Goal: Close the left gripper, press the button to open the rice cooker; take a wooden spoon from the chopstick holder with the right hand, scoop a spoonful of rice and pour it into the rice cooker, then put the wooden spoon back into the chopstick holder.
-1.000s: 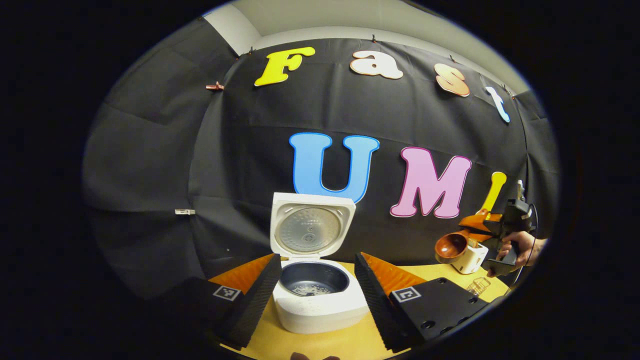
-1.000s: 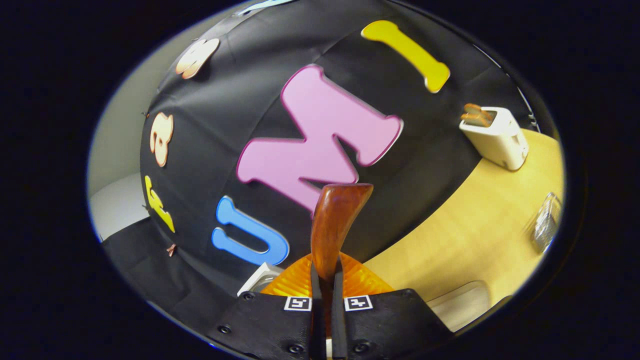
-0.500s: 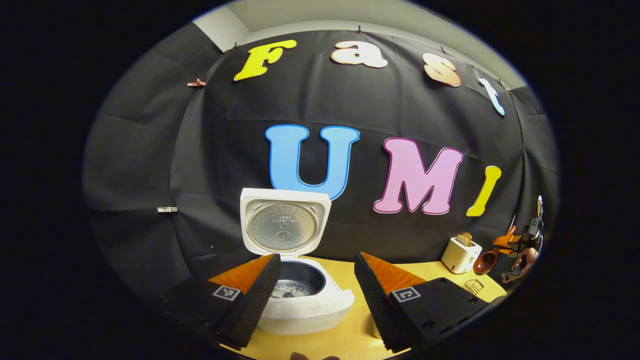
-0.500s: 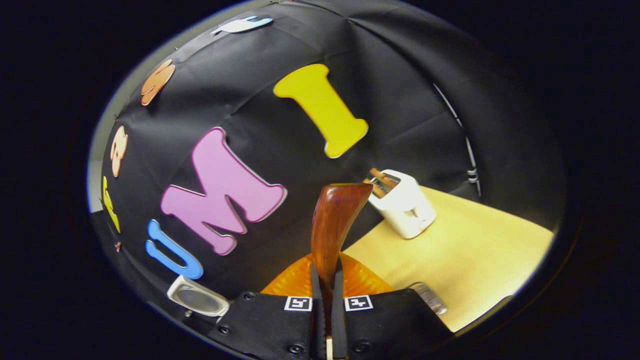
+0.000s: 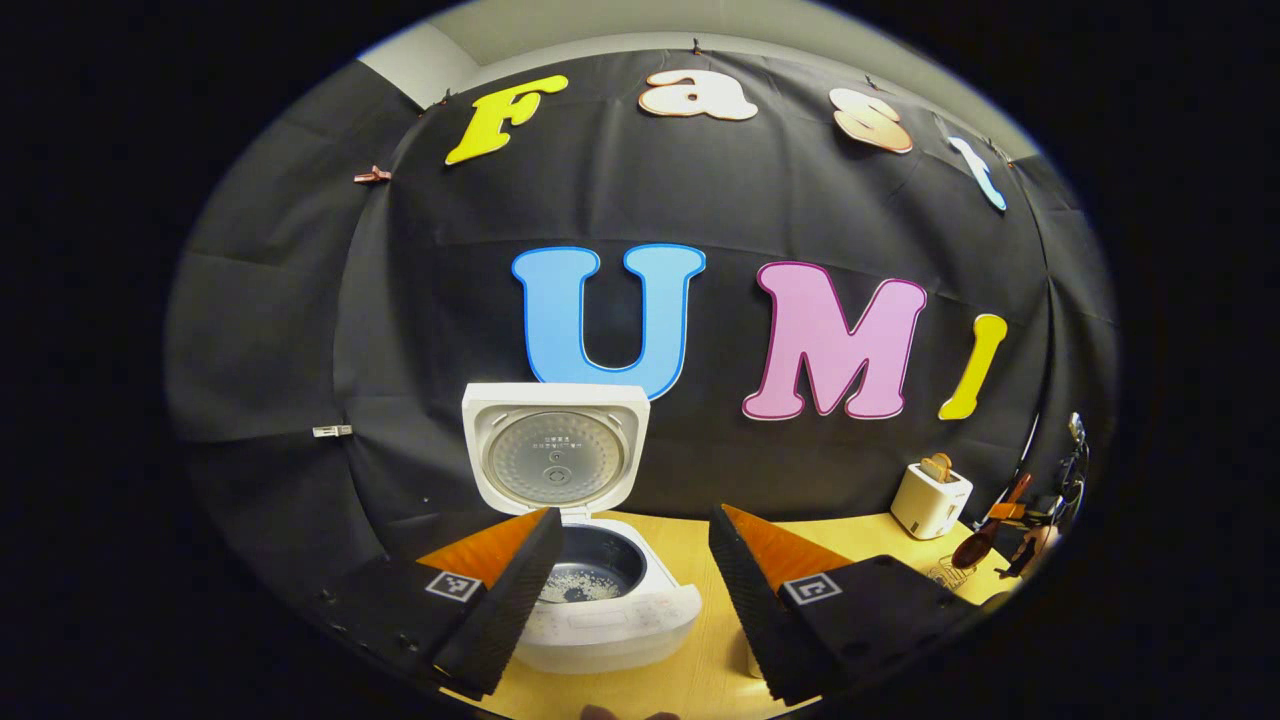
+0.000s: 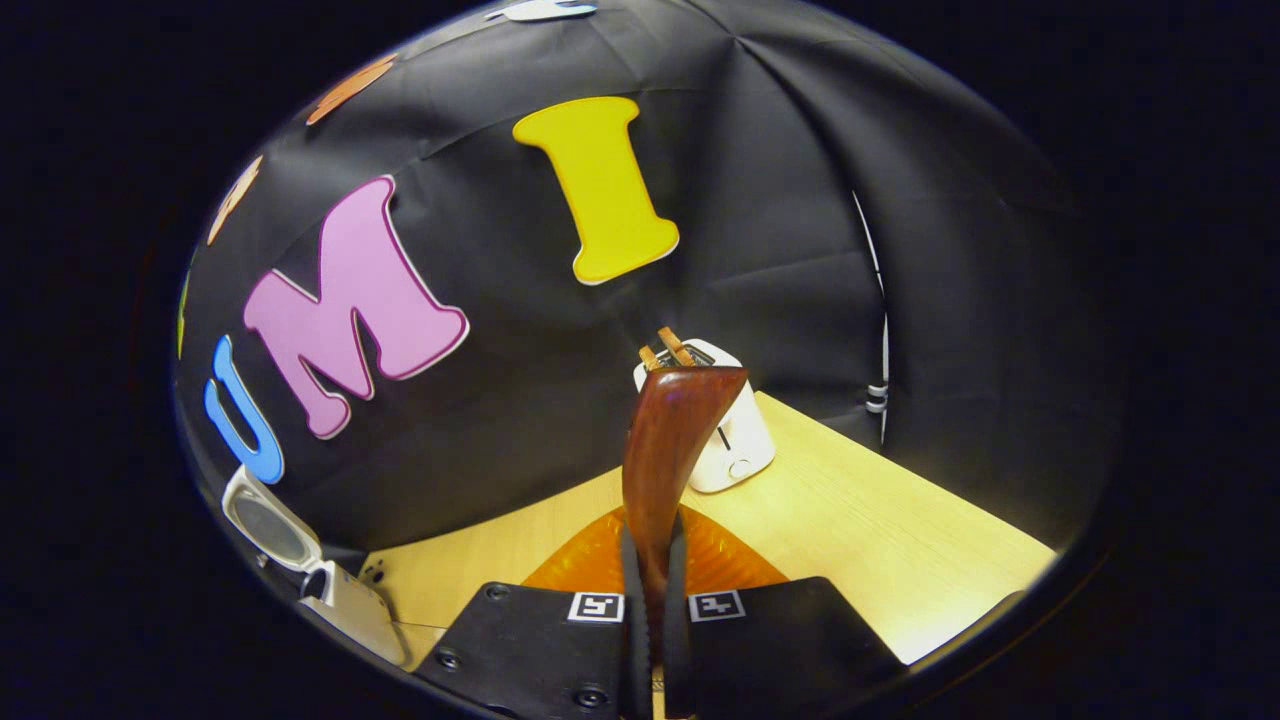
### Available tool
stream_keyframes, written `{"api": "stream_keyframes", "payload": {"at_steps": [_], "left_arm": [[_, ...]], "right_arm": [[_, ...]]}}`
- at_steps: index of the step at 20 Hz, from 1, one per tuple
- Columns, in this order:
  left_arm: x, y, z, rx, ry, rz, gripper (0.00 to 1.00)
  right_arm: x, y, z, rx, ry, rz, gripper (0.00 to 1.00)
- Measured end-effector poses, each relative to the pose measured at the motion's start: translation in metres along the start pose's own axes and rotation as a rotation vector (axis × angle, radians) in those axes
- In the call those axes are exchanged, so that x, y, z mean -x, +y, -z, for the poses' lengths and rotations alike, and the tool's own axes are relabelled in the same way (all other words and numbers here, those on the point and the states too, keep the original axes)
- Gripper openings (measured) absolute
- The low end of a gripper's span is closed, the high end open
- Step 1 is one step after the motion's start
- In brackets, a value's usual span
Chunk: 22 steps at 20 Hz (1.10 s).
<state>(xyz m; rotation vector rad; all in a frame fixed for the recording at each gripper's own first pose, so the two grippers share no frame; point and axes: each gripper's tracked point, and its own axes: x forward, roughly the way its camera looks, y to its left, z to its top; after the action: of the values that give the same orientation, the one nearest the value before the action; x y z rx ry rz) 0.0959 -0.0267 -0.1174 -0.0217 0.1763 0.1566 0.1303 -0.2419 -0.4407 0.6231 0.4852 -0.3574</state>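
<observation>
The white rice cooker [image 5: 610,625] stands open on the wooden table, lid [image 5: 555,450] upright, with a little rice in the dark pot [image 5: 590,575]. My left gripper [image 5: 630,522] hovers open in front of it, one finger on each side of the pot, touching nothing. My right gripper [image 6: 652,540] is shut on the handle of the brown wooden spoon [image 6: 665,450], which sticks up and forward. Far right in the left gripper view, the right gripper [image 5: 1035,515] holds the spoon [image 5: 975,545] above the table. The cooker [image 6: 345,600] sits at the lower left of the right gripper view.
A white toaster-shaped box [image 6: 725,435] with brown pieces standing in its top sits near the back wall, just beyond the spoon's tip; it also stands at the right [image 5: 930,498]. A small clear glass item [image 5: 945,572] lies beside it. Bare table [image 6: 880,530] stretches to the right.
My right gripper has swung the spoon rightward, away from the cooker, and now faces the white box. The left gripper has drawn back a little and stayed open.
</observation>
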Motion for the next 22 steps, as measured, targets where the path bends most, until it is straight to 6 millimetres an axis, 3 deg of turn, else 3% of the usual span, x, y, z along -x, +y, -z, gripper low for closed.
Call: {"api": "stream_keyframes", "payload": {"at_steps": [4, 9, 14, 16, 18, 19, 21, 22], "left_arm": [[0.004, 0.000, -0.001, -0.026, 0.003, -0.005, 0.94], [0.007, 0.005, -0.001, -0.019, 0.019, -0.016, 0.94], [0.008, 0.006, -0.002, -0.022, 0.018, -0.015, 0.94], [0.008, 0.003, -0.002, -0.018, 0.017, -0.011, 0.94], [0.006, 0.001, -0.003, -0.019, 0.012, -0.004, 0.94], [0.006, 0.000, -0.004, -0.020, 0.008, -0.002, 0.94], [0.004, -0.001, -0.006, -0.015, 0.001, 0.006, 0.94], [0.004, -0.001, -0.007, -0.012, -0.001, 0.009, 0.94]], "right_arm": [[-0.010, 0.006, 0.024, 0.087, 0.026, 0.001, 0.09], [-0.020, -0.001, 0.053, 0.098, 0.067, 0.034, 0.09], [-0.019, -0.010, 0.074, 0.051, 0.119, 0.032, 0.12], [-0.020, -0.012, 0.070, 0.018, 0.117, 0.032, 0.16], [-0.016, -0.018, 0.074, 0.007, 0.133, 0.043, 0.23], [-0.013, -0.020, 0.075, 0.008, 0.141, 0.049, 0.39], [-0.007, -0.023, 0.074, 0.002, 0.142, 0.054, 0.57], [-0.004, -0.022, 0.071, -0.011, 0.142, 0.054, 0.61]]}}
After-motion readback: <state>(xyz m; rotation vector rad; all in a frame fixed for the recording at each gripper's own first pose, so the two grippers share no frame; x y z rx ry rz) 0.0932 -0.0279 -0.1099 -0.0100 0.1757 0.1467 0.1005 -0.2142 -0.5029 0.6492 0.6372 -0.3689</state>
